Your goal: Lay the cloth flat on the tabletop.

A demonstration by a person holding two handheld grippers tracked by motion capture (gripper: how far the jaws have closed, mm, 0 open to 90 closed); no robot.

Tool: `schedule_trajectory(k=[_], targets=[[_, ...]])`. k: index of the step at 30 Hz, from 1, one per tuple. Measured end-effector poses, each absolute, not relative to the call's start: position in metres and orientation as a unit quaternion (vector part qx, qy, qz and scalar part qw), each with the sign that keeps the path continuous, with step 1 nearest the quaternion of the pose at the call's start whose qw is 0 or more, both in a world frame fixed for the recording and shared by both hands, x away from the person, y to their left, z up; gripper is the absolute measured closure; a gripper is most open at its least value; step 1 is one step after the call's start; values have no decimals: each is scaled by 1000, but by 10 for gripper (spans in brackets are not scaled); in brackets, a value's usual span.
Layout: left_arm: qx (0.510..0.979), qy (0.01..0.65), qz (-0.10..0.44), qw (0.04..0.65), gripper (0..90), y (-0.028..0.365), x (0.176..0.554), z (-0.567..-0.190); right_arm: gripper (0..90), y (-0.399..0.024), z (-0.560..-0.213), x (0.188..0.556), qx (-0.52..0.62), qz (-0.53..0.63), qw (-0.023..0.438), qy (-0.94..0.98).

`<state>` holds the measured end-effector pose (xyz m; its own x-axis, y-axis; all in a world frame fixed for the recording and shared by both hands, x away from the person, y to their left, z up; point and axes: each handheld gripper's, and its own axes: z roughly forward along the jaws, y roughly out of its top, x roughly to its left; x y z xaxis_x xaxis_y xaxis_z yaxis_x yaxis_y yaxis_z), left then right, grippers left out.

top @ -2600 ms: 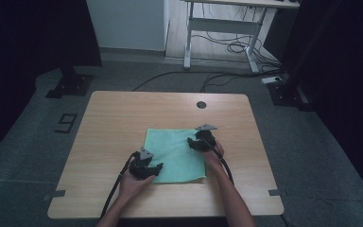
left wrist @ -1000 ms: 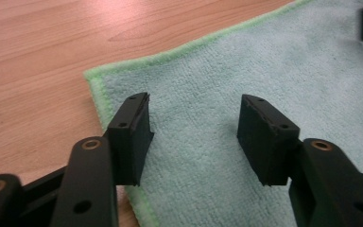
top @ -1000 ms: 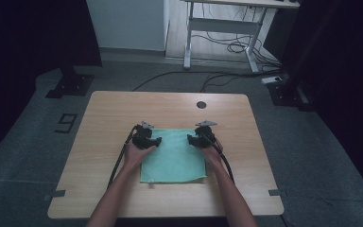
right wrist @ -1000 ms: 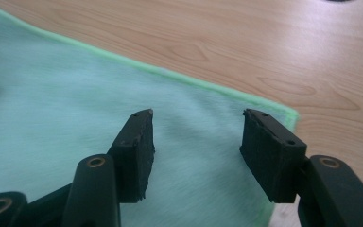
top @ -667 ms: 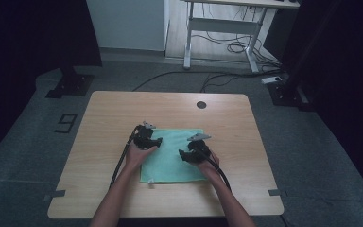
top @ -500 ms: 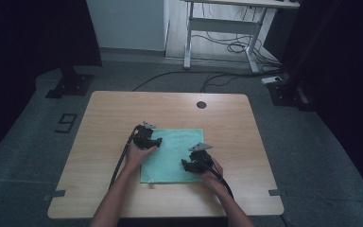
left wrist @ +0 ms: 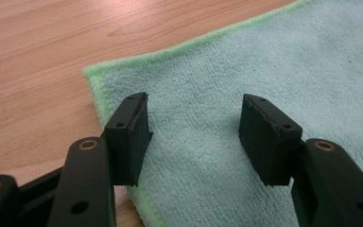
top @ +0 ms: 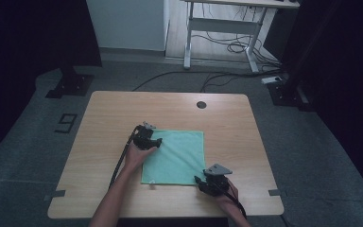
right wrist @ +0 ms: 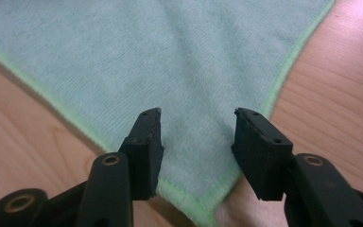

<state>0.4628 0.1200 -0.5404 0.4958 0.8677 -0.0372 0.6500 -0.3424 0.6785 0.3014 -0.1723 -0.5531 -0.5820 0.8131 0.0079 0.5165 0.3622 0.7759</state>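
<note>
**Two grippers at opposite corners of a green cloth**

On the wooden table (top: 104, 118), a green microfibre cloth (top: 177, 158) is lying flat as a near-square, its paler green hem running around all four sides. It is sitting slightly toward the person's side of the tabletop, well apart from the round cable hole (top: 201, 104) near the far edge.

In the high view, the left gripper (top: 157, 141) is resting at the cloth's far left corner, with the person's left hand (top: 134, 156) behind it and a black cable (top: 119, 163) trailing back along the forearm. The left gripper view is showing the two black jaws standing apart over the towel's pile, the corner of the hem just outside the left-hand jaw; nothing is being clamped between the pads.

The right gripper (top: 199, 180) is sitting at the near right corner of the cloth, its grey three-cornered plate (top: 218, 169) facing up. In the right gripper view, the jaws are straddling that corner: the pointed tip of the hem is lying between them, close to the gripper body. The jaws have just been closing, yet a gap is showing on either side and the pads are not pressing on the fabric.
</note>
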Motion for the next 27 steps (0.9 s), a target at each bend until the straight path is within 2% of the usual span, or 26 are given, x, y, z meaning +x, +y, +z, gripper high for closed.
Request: schedule_trajectory(k=[8, 14, 20, 27], targets=[[800, 477, 162, 327, 411, 120, 463, -540, 483, -173, -544, 302, 413, 402, 190, 795], [801, 478, 168, 320, 407, 117, 462, -540, 444, -125, -525, 318, 380, 417, 178, 806], [804, 474, 167, 319, 387, 116, 461, -540, 403, -79, -540, 332, 350, 386, 149, 840], [803, 477, 162, 317, 375, 114, 463, -539, 345, -83, -548, 335, 347, 371, 149, 848]])
